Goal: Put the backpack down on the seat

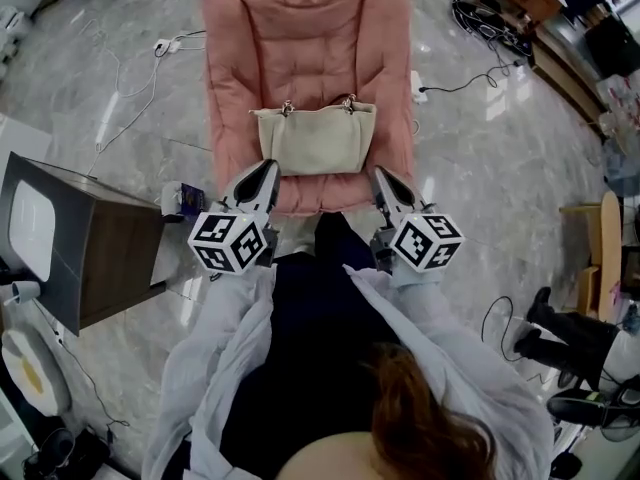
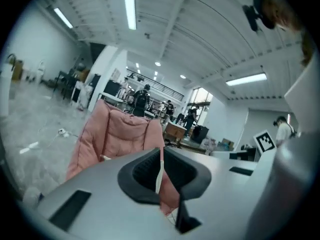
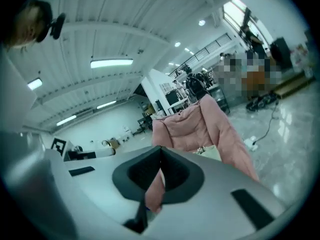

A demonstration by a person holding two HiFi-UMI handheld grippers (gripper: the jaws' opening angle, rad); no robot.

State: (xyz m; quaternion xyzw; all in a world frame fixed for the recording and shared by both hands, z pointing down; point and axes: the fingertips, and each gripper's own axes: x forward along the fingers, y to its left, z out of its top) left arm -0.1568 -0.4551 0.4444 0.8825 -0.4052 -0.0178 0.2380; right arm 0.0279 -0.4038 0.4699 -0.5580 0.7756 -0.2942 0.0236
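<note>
The cream backpack sits mid-frame on the pink seat. It looks soft, light and floppy, best taken by its top straps. The left gripper and right gripper have closed, empty jaws.

One chair at twelve o'clock. One bag on it. Two grippers: left gripper at seven o'clock of the bag, right gripper at five. One cabinet at nine o'clock.

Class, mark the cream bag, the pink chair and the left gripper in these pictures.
cream bag (image 1: 315, 140), head view, middle of its front panel.
pink chair (image 1: 305, 38), head view, bare quilted cushion above the bag.
left gripper (image 1: 266, 168), head view, tips of its jaws.
</note>
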